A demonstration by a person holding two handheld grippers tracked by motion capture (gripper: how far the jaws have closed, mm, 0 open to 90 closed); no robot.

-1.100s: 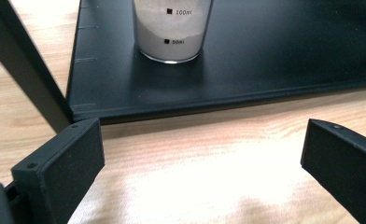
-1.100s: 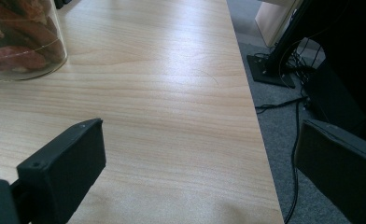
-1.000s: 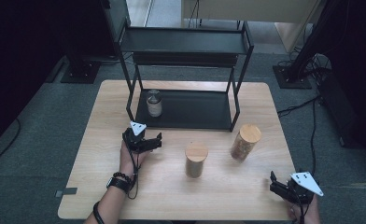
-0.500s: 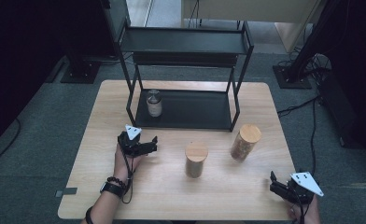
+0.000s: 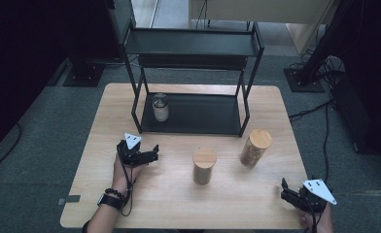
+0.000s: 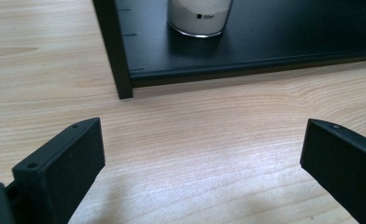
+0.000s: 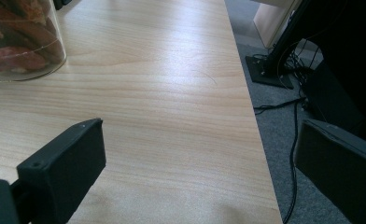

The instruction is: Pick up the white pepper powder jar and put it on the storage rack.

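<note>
Bare tabletop (image 5: 179, 204) between spread left tongs (image 5: 147, 156) and shelf (image 5: 193, 127) edge.

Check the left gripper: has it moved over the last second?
Yes. The left gripper has drawn back from the black shelf toward the table's near edge, jaws open and empty; the jar sits on the shelf.

Small jar (image 5: 160, 107) on rack's bottom shelf (image 5: 203, 121), two canisters (image 5: 204, 166) apparently before it

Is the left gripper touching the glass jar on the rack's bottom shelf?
Apart. In the left gripper view, bare table lies between the open left gripper and the glass jar on the rack.
</note>
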